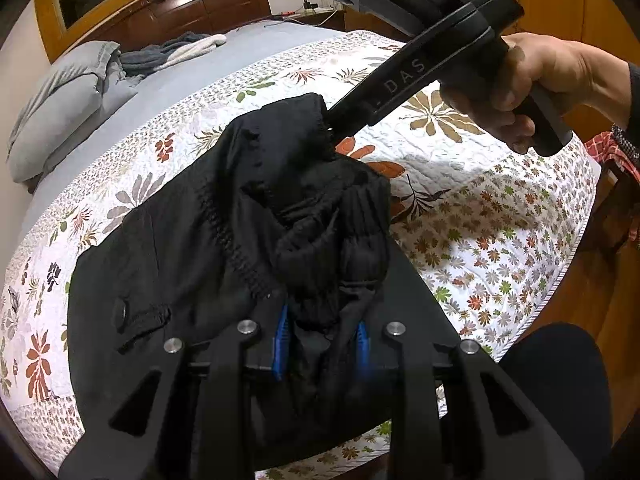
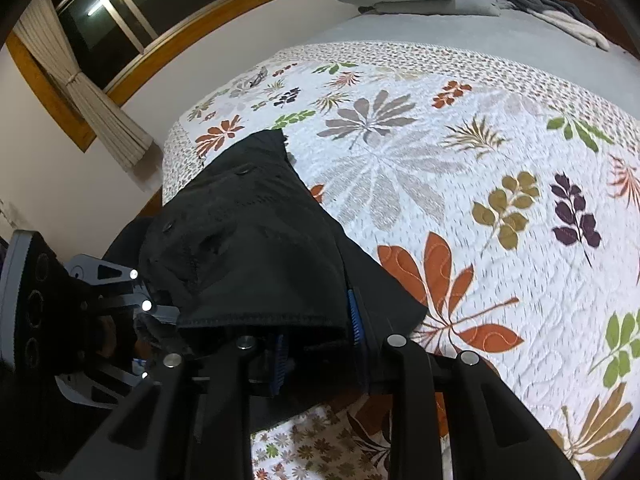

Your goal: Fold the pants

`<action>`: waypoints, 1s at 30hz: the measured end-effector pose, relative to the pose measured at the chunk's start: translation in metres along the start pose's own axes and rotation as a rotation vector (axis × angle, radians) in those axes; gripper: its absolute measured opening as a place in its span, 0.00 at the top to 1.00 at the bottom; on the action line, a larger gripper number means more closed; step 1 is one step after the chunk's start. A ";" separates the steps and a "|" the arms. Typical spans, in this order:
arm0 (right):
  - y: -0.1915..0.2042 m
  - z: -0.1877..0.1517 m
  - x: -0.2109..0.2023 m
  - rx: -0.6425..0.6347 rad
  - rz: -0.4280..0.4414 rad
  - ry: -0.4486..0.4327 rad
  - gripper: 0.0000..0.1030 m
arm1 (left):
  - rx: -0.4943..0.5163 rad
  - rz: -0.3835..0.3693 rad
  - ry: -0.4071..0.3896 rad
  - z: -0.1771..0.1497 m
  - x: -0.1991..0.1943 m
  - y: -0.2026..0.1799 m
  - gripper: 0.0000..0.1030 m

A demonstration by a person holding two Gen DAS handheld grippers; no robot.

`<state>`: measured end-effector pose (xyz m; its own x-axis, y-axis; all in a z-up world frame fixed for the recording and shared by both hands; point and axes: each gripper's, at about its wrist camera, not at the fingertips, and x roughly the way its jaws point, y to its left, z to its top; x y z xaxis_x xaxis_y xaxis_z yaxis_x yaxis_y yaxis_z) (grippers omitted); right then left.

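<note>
Holding the black pants [image 1: 192, 248] by one end above the floral quilt [image 1: 472, 216], both claws are clenched on cloth: the left gripper [image 1: 320, 344] has a bunched, ribbed fold pinched between its blue pads [image 1: 280, 344], and the right gripper [image 2: 316, 340] clamps a flatter hem edge between its own, with the person's hand [image 1: 532, 88] on its handle in the left wrist view. The garment hangs partly raised at the gripped end, near the bed's foot edge, while the remainder drapes onto the quilt. The step in hand appears to be laying a gathered end down to complete or set a fold; how many folds are already made cannot be told, as the cloth is bunched. The long axis, as far as it shows, runs away from the grippers, up the bed toward the grey pillows [image 1: 60, 120]; the far tip in the right wrist view points that way. A snap and pocket seam lie on the upper face. The next move likely calls for both ends to be lowered together, kept level and taut so the edge lands straight, before release. The risk is a twisted, creased fold under the left claw's bunch.
</note>
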<state>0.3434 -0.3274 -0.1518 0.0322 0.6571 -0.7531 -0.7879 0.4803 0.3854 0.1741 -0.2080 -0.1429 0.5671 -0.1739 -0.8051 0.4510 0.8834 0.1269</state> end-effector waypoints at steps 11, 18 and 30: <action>-0.007 -0.015 -0.008 0.075 -0.041 -0.027 0.73 | -0.034 -0.057 0.028 0.001 0.008 0.003 0.66; 0.000 -0.025 -0.030 0.122 -0.106 -0.051 0.70 | -0.071 -0.129 0.019 -0.003 0.007 0.010 0.53; 0.020 -0.036 -0.071 0.237 -0.148 -0.228 0.70 | -0.464 -0.470 -0.178 -0.032 -0.060 0.120 0.15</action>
<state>0.3034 -0.3856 -0.1106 0.2930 0.6702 -0.6819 -0.6008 0.6839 0.4139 0.1720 -0.0771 -0.0979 0.5056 -0.6187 -0.6013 0.3575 0.7846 -0.5066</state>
